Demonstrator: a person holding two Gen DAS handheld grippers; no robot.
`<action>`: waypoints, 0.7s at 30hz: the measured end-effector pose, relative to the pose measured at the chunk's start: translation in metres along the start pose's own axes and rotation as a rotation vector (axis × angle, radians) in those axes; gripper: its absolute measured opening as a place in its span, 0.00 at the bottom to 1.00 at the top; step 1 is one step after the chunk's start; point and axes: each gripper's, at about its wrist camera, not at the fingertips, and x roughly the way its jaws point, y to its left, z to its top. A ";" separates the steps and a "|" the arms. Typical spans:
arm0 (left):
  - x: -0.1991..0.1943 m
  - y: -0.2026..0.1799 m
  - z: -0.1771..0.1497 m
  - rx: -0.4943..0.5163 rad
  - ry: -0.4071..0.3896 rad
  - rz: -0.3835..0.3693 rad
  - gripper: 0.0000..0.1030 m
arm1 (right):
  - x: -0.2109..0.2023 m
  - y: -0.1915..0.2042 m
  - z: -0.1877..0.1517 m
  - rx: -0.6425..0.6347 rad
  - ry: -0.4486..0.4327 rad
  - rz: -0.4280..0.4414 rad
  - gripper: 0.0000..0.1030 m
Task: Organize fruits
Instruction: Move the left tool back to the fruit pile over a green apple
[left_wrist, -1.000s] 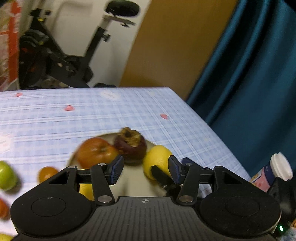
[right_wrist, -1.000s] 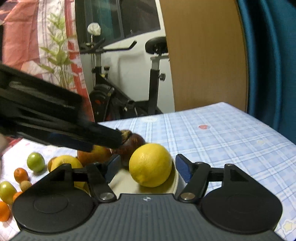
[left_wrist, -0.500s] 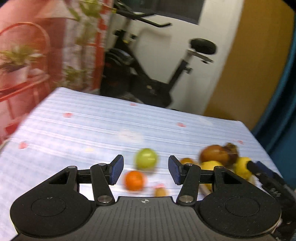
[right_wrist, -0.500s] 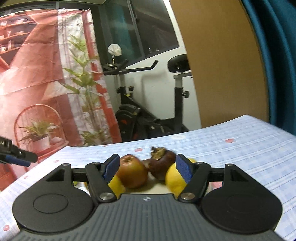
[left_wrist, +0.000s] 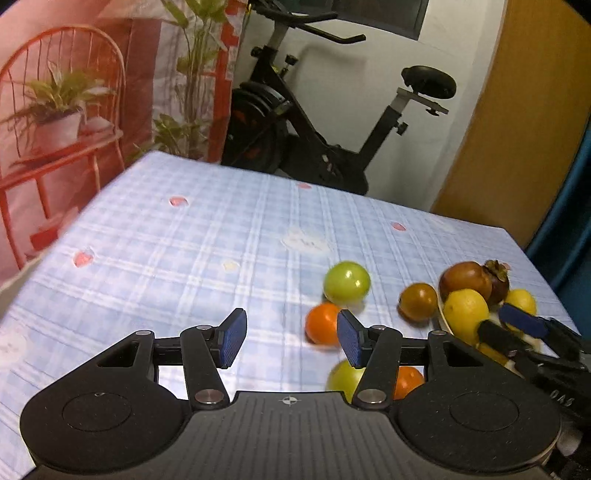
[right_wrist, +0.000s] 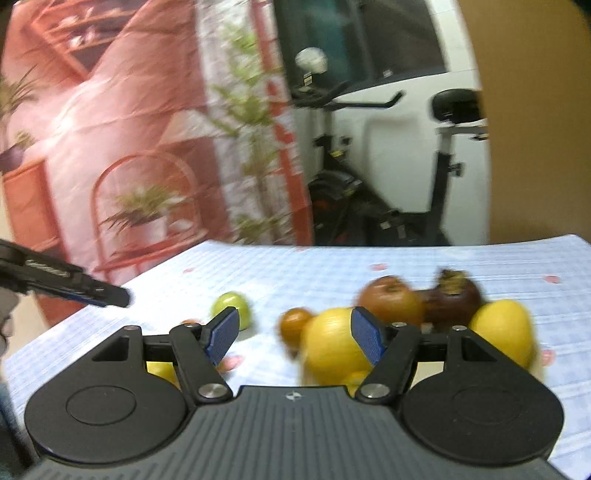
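While both of your tools are empty and spread wide, you look to be between picks, with the plate (left_wrist: 448, 325) already carrying a brown apple (left_wrist: 464, 281), a dark mangosteen (left_wrist: 496, 282) and two lemons. Your left gripper (left_wrist: 288, 338) hovers above the checked tablecloth (left_wrist: 192, 240), and the loose fruit lies just left of the plate: a green fruit (left_wrist: 346, 282), an orange (left_wrist: 320, 327) and a brownish tangerine (left_wrist: 417, 301). Your right gripper (right_wrist: 293, 338) points at the plate's near lemon (right_wrist: 334, 345). Next, I judge, centre the left jaws round the orange, lower, then close gently so it does not roll.
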 end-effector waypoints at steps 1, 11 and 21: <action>0.002 0.003 -0.005 -0.010 0.006 -0.008 0.55 | 0.005 0.006 0.001 -0.013 0.018 0.018 0.68; 0.005 0.018 -0.020 -0.053 0.057 -0.025 0.55 | 0.044 0.067 -0.009 -0.161 0.196 0.177 0.67; -0.004 0.023 -0.018 -0.076 0.011 0.029 0.59 | 0.058 0.084 -0.011 -0.209 0.256 0.200 0.67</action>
